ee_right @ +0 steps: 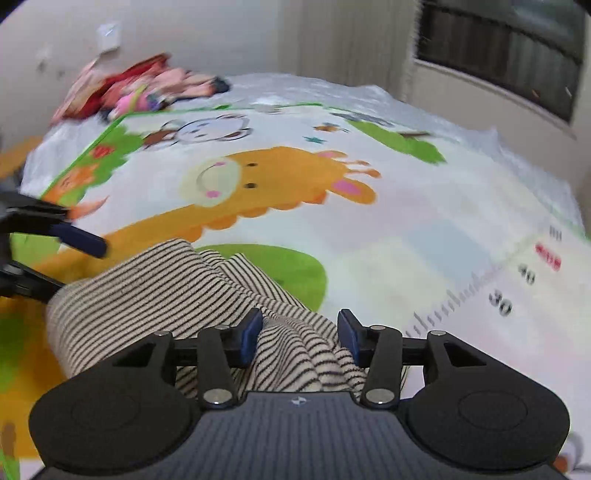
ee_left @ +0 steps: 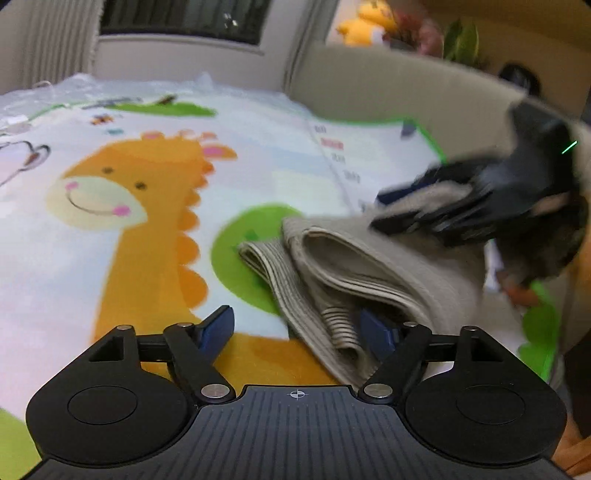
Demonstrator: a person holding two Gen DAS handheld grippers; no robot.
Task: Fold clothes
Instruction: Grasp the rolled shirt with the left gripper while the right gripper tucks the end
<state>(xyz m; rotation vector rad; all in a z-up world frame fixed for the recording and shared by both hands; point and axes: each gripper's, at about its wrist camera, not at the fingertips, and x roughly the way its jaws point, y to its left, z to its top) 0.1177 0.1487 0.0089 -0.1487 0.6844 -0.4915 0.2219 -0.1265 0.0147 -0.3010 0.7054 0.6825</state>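
A folded beige garment with thin dark stripes [ee_right: 155,291] lies on a cartoon-printed play mat [ee_left: 110,258] spread over a bed, its bulk resting across a round green patch of the print and the orange neck of a smiling giraffe [ee_right: 280,173]. In the left wrist view the left gripper [ee_left: 301,330] stands released, its blue-padded fingers [ee_left: 218,328] spread wide: one hovers over the mat, the other sits at the near edge of the cloth's ribbed layers, and nothing is clamped between them. The right gripper [ee_right: 299,338], seen from its own camera, is partly opened, with a rumple of the striped fabric lying between the blue pads without being pressed by either; from the left view it appears as a blurred black shape [ee_left: 461,206] above the far end of the bundle. A measuring scale with printed numbers [ee_right: 517,284] runs along the mat's edge. Pink and red items [ee_right: 129,92] sit heaped at the far corner of the bed below a pale wall, and a yellow plush toy [ee_left: 364,24] rests beyond the headboard.
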